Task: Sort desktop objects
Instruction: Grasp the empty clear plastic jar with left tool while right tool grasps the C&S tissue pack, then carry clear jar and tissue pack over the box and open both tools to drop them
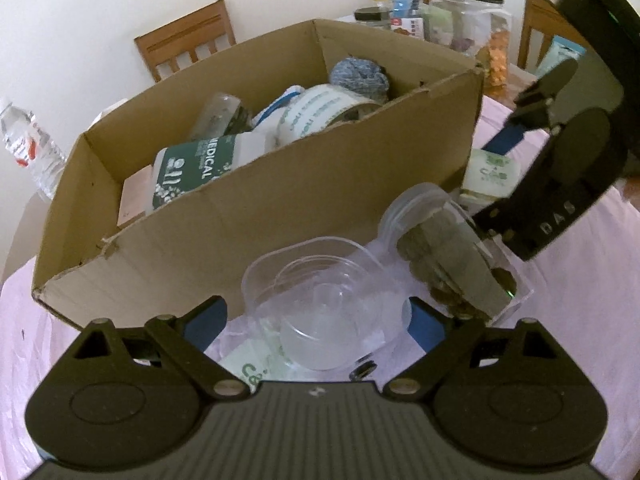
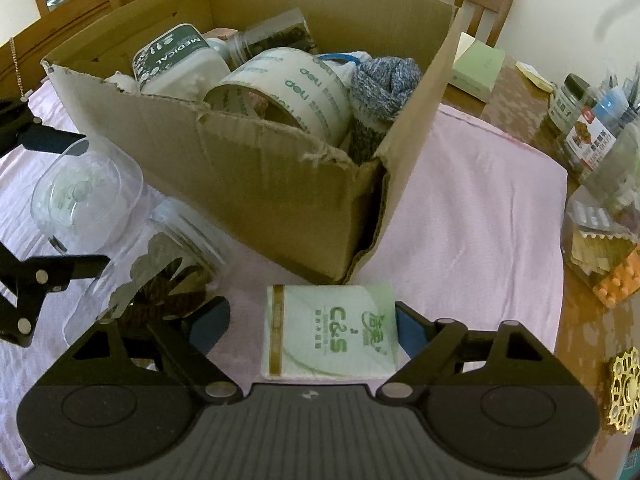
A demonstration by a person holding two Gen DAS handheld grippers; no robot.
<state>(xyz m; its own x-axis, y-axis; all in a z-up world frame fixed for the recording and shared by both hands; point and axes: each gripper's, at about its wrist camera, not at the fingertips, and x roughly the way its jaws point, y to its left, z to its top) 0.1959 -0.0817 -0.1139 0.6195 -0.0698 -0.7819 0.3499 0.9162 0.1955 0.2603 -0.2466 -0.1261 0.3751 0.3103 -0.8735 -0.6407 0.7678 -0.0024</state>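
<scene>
Left gripper (image 1: 316,314) points down at a clear plastic container (image 1: 316,312) that lies between its blue-padded fingers (image 1: 208,316) on the pink cloth (image 1: 580,280). The jaws stand wide apart; the right pad sits just beside the container's edge, the left pad stands clear of it, and no grip is visible.

To this gripper's right and slightly ahead lies a clear jar (image 1: 448,256) on its side, filled with dark, round pieces. Directly ahead of both grippers stands an open cardboard box (image 1: 280,216). It holds a white tub (image 1: 192,168) with a green label, a roll of printed tape (image 1: 320,114), a clear bottle (image 1: 218,114) and a blue-grey knitted item (image 1: 360,76).

Right gripper (image 2: 312,328) points down at a tissue pack (image 2: 332,330), green and white, lying flat on the cloth between its fingers (image 2: 412,330). The right pad touches the pack's right edge; the left pad stands apart from the left edge, so the jaws are not clamped on it. The pack lies just before the near corner of the box.

Further right of this gripper, beyond the cloth, the wooden table (image 2: 576,340) carries jars, packets and a gold spinner (image 2: 624,388).
</scene>
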